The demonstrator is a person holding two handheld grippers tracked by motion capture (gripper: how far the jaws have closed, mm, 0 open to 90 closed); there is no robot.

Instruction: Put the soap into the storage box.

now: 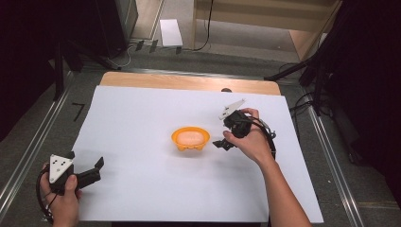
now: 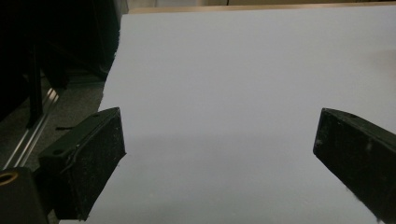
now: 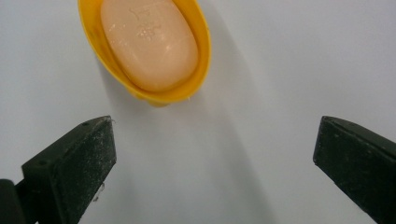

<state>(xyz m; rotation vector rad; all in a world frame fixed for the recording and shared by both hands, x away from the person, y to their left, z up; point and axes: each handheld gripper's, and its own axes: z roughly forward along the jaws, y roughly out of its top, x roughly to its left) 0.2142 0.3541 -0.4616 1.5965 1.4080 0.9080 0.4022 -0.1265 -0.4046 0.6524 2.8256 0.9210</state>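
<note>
- a white sheet is seen spread over a light wooden table; a strip of bare wood is left showing along the far edge, at 12 o'clock.
- a small yellow plastic oval dish is found near the middle of the sheet, resting flat on it.
- a pale peach oval bar of soap is seen lying inside the dish; in the right gripper view faint embossed marks are noted on the soap's top face, too faint to be read.
- the right gripper is held in the person's right hand at 3 o'clock of the dish, near it but apart from it. its black jaws are seen spread wide in the right gripper view, with nothing between them; the dish is seen ahead of the jaws, toward 11 o'clock, untouched.
- the left gripper is held in the person's left hand at the near left corner of the sheet, at 8 o'clock of the dish and well apart from it. a grey three-cornered plate is carried on top of it.
- in the left gripper view its jaws are seen spread wide over bare white sheet, with nothing gripped.
- dark floor and metal rails are noted beside the table's left edge.
</note>
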